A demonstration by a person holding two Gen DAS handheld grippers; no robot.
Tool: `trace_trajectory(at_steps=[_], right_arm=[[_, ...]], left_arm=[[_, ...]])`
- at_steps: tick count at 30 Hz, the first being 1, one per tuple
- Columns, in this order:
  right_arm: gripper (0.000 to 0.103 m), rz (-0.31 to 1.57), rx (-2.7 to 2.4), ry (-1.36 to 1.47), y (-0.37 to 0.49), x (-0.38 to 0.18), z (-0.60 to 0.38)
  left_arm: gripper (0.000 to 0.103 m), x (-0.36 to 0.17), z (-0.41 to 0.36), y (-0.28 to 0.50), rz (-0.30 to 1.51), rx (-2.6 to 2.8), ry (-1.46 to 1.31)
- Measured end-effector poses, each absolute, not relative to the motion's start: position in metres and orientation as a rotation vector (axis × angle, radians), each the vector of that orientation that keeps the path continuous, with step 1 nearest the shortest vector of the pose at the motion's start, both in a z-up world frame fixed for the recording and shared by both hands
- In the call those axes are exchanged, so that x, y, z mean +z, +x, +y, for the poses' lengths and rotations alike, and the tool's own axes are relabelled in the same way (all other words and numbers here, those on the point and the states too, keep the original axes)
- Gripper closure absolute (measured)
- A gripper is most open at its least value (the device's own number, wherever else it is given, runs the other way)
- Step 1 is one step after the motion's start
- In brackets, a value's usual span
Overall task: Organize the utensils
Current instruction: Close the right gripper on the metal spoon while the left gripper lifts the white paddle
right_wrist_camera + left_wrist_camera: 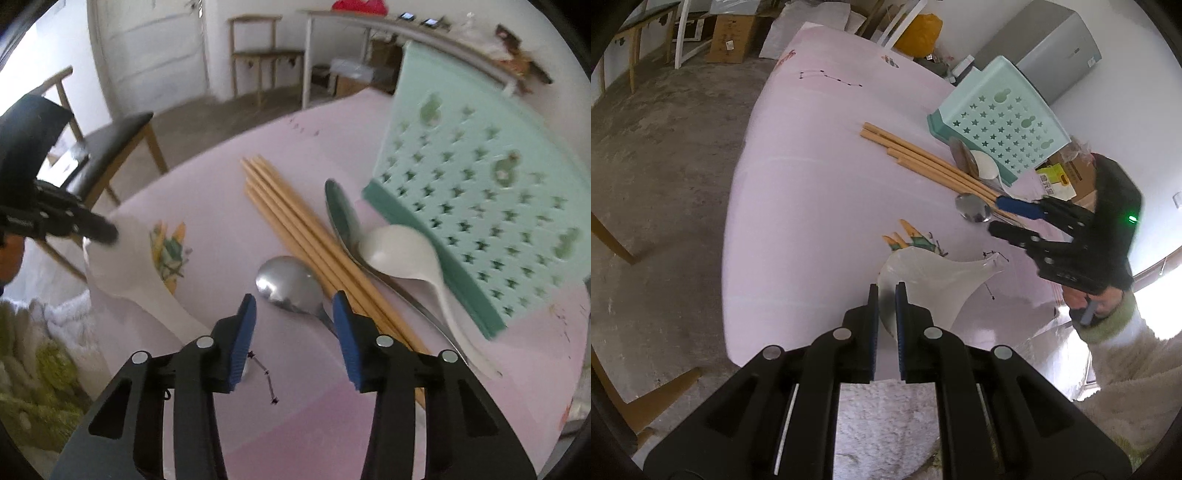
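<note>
Clamped in the left gripper [886,295]: translucent white rice paddle [923,280], pinched at its broad end, handle trailing over pink table [812,184]. Beyond, mint star-holed basket [480,177] tipped on its side. Against it, wooden chopsticks [295,229], white spoon [399,251], dark spoon [340,210]. Nearest the right gripper [293,321], jaws half-wide and empty, steel spoon [291,284]. Best lowered squarely over that spoon's neck, probably clear of the chopsticks, though blur hides the gap.

bare concrete floor [665,155], wooden chair [122,147]
</note>
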State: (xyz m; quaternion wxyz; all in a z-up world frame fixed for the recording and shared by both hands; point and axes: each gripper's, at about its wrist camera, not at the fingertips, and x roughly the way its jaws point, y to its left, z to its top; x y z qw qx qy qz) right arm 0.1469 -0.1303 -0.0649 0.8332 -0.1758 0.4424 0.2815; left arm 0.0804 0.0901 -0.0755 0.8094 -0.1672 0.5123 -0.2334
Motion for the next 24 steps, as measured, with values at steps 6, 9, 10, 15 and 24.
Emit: trace_trajectory(at_steps=[6, 9, 10, 15, 24], right_arm=[[0.062, 1.016, 0.639, -0.322, 0.164, -0.067, -0.126], [0.062, 1.053, 0.66, -0.335, 0.151, -0.068, -0.131], [0.062, 1.056, 0.657, -0.35, 0.146, -0.068, -0.132], [0.062, 1.051, 0.655, -0.377, 0.15, -0.071, -0.115], [0.079, 1.066, 0.67, -0.402, 0.144, -0.074, -0.108]], left_arm=[[0.096, -0.077, 0.098, 0.083, 1.083, -0.506, -0.366], [0.096, -0.078, 0.104, 0.083, 1.078, -0.507, -0.375], [0.096, -0.079, 0.105, 0.083, 1.076, -0.507, -0.38], [0.096, -0.079, 0.107, 0.084, 1.067, -0.504, -0.389], [0.095, -0.079, 0.116, 0.081, 1.054, -0.458, -0.406]])
